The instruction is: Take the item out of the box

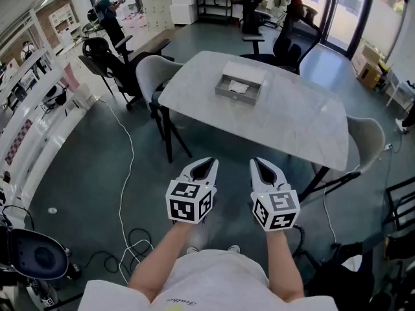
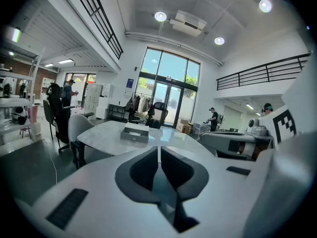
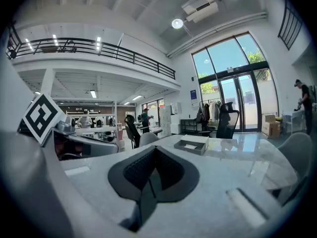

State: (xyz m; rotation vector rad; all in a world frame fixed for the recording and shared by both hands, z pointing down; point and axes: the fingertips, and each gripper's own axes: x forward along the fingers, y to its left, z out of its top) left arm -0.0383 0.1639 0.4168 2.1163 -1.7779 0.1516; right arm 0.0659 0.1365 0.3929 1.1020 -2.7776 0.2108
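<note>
Currently, the open box [image 1: 235, 96] is set mid-table [image 1: 292, 125], long side across the head view, a white item [image 1: 238, 87] laid along it inside. The left gripper [image 1: 209, 163] and right gripper [image 1: 258, 163] are held closed and empty, well short of it.

Overall light: bright and even, daylight mixed with lamp light; nothing is lost in darkness.
Sources: tall glazed doors [image 2: 168, 90] beyond the table's far edge; round ceiling lamps [image 2: 160, 16] overhead.
Glare: the table [image 1: 292, 118] top shines, with bluish window reflections toward its far right corner in the right gripper view; the lamps burn out to white.
Shadows: soft and faint; the floor [image 1: 97, 193] darkens slightly under the table's near edge.
Distortion: both gripper views are fisheye, black at the corners, railings bowed; the head view curves at its edges.
Focus: the room is sharp; the left gripper [image 2: 159, 155] and right gripper [image 3: 151, 165] look soft close to their lenses.
</note>
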